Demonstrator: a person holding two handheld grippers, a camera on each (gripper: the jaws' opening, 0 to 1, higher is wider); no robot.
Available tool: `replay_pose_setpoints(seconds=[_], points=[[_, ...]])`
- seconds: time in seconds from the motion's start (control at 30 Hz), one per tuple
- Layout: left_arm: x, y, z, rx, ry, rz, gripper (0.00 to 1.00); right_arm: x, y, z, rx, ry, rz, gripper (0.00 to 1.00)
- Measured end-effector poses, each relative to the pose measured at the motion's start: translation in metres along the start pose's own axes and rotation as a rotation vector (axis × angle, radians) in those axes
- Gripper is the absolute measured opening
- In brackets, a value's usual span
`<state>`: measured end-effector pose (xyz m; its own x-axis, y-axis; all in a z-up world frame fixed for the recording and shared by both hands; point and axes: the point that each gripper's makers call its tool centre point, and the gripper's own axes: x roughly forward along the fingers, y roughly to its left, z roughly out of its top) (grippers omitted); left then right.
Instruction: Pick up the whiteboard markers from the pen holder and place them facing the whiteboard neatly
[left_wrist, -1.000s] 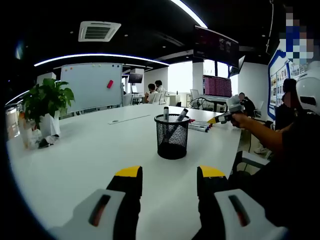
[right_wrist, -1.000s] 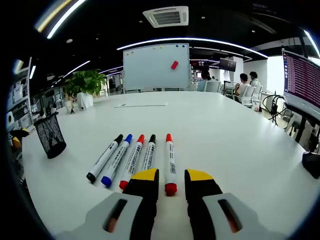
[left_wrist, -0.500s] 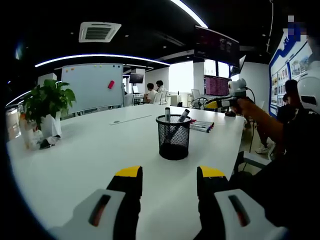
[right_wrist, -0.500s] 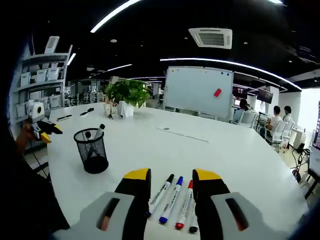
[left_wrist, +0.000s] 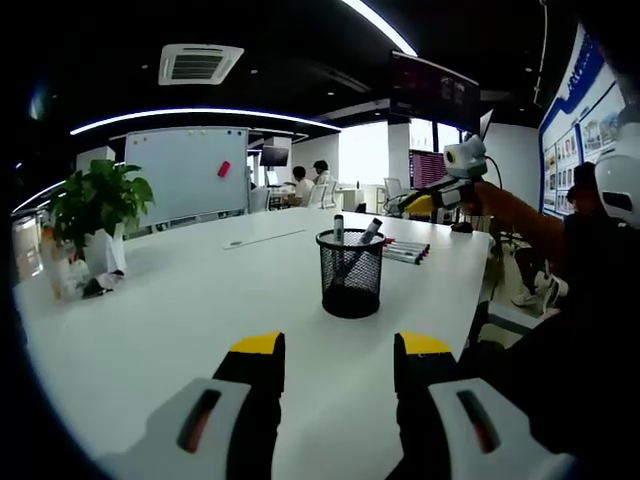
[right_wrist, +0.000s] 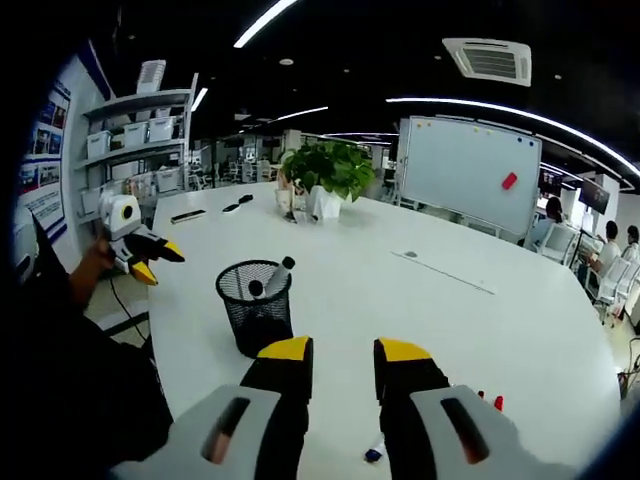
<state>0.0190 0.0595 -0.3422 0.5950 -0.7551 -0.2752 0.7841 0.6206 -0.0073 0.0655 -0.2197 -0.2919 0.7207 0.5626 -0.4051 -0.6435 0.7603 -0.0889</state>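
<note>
pen holder (left_wrist: 350, 273), marker row (left_wrist: 405, 251) behind

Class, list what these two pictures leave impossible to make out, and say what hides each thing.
1. Lower ends of the two markers in the pen holder, left gripper view: behind dark mesh.
2. Row of laid-out markers, right gripper view: mostly behind the right gripper.
3. Marker colours in the row, left gripper view: too small.

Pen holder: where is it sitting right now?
The black mesh pen holder stands upright on the white table, ahead of the left gripper, two markers still in it. In the right gripper view it sits left of centre, before the potted plant.
</note>
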Motion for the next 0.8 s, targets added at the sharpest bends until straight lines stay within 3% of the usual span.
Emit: replay_pose_setpoints(seconds=[0.23, 0.47, 0.5, 0.57, 0.8], points=[[0.007, -0.010, -0.004, -0.002, -0.003, -0.031, 0.45, 0.008, 0.022, 0.018, -0.032, 0.026, 0.057, 0.31], [0.002, -0.007, -0.009, -0.021, -0.002, -0.034, 0.45, 0.025, 0.045, 0.031, -0.047, 0.063, 0.133, 0.32], [0.002, -0.003, -0.009, -0.018, 0.006, -0.018, 0.45, 0.028, 0.047, 0.031, -0.080, 0.085, 0.137, 0.32], [0.001, -0.001, -0.006, -0.017, 0.001, -0.003, 0.45, 0.031, 0.049, 0.033, -0.128, 0.091, 0.118, 0.36], [0.003, -0.008, -0.003, -0.010, -0.004, -0.027, 0.45, 0.032, 0.054, 0.039, -0.109, 0.124, 0.147, 0.33]])
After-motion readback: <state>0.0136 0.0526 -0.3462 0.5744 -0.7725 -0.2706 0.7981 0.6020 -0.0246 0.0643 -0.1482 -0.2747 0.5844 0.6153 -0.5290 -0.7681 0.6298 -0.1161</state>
